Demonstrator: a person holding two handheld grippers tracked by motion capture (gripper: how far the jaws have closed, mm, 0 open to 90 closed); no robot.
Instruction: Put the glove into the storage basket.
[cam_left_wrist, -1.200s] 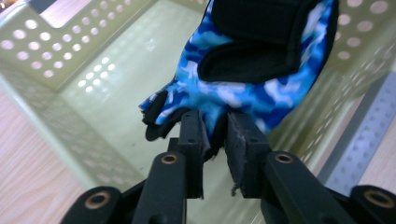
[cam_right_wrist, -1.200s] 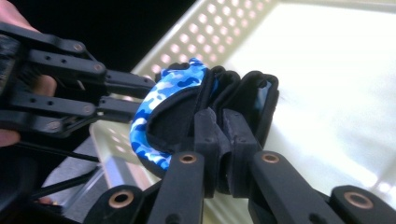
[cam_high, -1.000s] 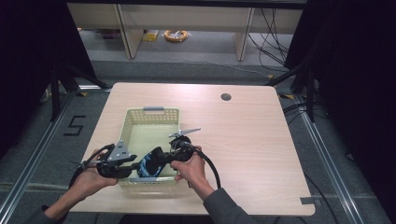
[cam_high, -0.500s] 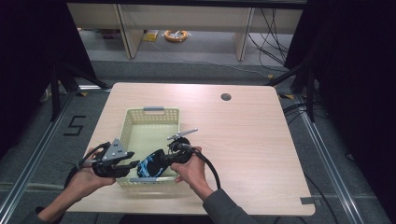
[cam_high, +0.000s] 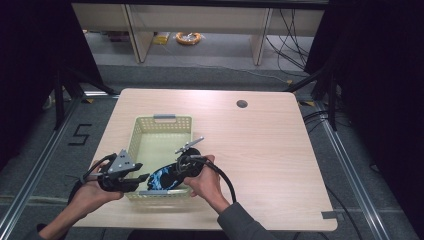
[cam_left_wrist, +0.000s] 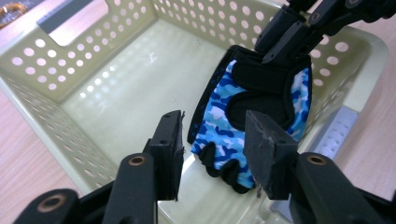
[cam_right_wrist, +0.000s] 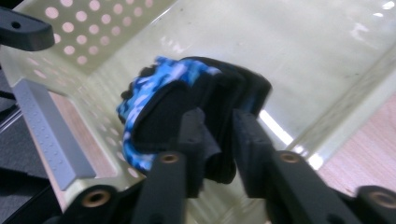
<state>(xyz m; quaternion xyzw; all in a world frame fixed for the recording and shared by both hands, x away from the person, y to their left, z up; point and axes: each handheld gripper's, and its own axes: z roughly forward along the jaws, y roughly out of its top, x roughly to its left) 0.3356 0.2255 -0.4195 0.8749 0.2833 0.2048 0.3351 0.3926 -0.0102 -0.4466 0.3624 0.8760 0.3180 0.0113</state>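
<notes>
basket (cam_high: 159, 131): on table (cam_high: 280, 165), left of centre, near front edge
glove (cam_high: 162, 178): inside basket, at its near end, right side, partly up against near wall
left gripper (cam_high: 136, 178): at basket's near left corner, just left of glove, jaws apart, nothing between them
right gripper (cam_high: 172, 172): over basket's near right part, jaws around glove's cuff end
round hole (cam_high: 242, 104): in table, far side, right of basket, well apart
hands: behind grippers, at table's front edge
</notes>
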